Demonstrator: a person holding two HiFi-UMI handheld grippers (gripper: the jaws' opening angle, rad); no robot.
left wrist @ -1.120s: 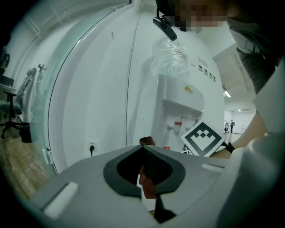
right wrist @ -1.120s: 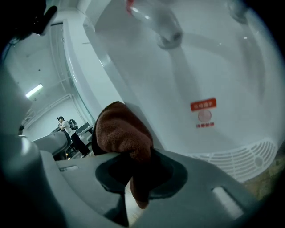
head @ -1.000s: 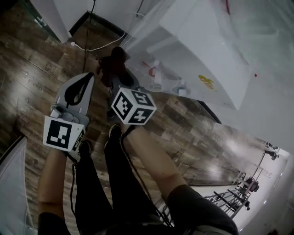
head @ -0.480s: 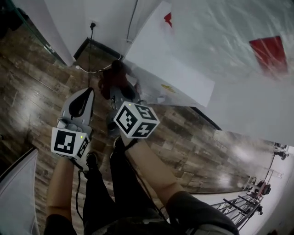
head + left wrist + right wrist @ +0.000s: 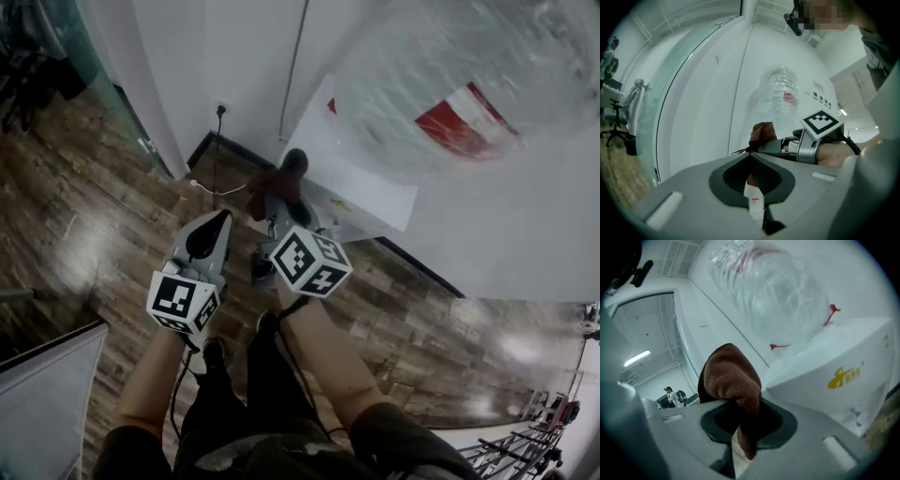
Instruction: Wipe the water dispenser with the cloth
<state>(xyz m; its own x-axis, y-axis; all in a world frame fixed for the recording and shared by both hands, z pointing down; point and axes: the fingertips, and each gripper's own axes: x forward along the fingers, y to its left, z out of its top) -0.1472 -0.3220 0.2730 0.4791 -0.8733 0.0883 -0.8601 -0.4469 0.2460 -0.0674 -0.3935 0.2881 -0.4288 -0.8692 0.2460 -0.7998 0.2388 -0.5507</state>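
The white water dispenser (image 5: 367,199) stands against the wall, with a clear bottle (image 5: 450,84) bearing a red label on top. My right gripper (image 5: 281,194) is shut on a dark red-brown cloth (image 5: 287,172), which bunches above the jaws just short of the dispenser's lower front. The right gripper view shows the cloth (image 5: 731,376) hanging through the right gripper (image 5: 738,425), with the dispenser (image 5: 834,376) and bottle (image 5: 773,291) beyond. My left gripper (image 5: 221,218) is beside it on the left, shut and empty. In the left gripper view, the left gripper (image 5: 753,158) points at the cloth (image 5: 762,133).
A wall socket with a cable (image 5: 222,111) sits low on the wall left of the dispenser. A glass partition (image 5: 56,66) runs along the left. A wooden floor (image 5: 84,216) lies below, with a pale box edge (image 5: 42,394) at bottom left. My legs and shoes (image 5: 217,352) are under the grippers.
The head view has swung upward, bringing the bottle and wall into sight. Both grippers have risen toward the dispenser's front, the cloth still held in the right one.
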